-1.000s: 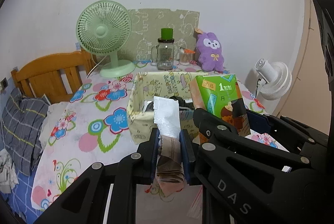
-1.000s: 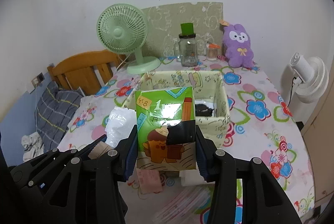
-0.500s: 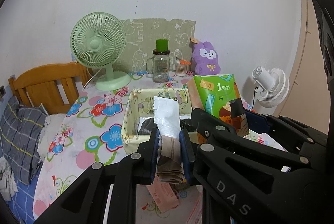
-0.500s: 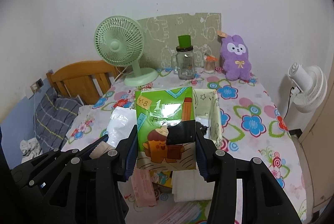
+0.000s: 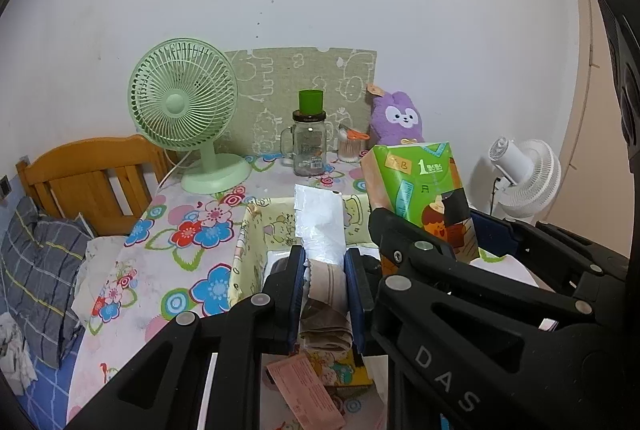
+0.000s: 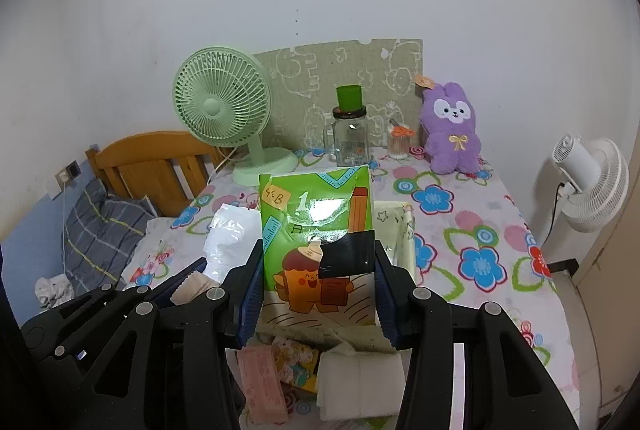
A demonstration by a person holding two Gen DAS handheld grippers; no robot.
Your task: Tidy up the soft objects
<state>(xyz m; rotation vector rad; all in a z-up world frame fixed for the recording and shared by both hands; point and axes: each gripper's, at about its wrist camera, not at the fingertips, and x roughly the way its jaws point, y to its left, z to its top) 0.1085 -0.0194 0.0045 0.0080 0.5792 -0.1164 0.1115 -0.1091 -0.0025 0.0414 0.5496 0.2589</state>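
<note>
Behind the green tissue pack (image 6: 318, 254), the fabric bin (image 6: 406, 234) is mostly hidden.

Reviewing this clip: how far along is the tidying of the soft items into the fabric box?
Done: something dark already lies in the pale yellow printed fabric box. In hand: the left claw is shut on a clear bag of beige stockings; the right claw is shut on a green cartoon tissue pack. Left: a pink packet, a white folded cloth on the table.

Black gripper (image 5: 325, 284) frames, silver screws, blue-padded fingers (image 5: 298, 280), white "DAS" lettering.
</note>
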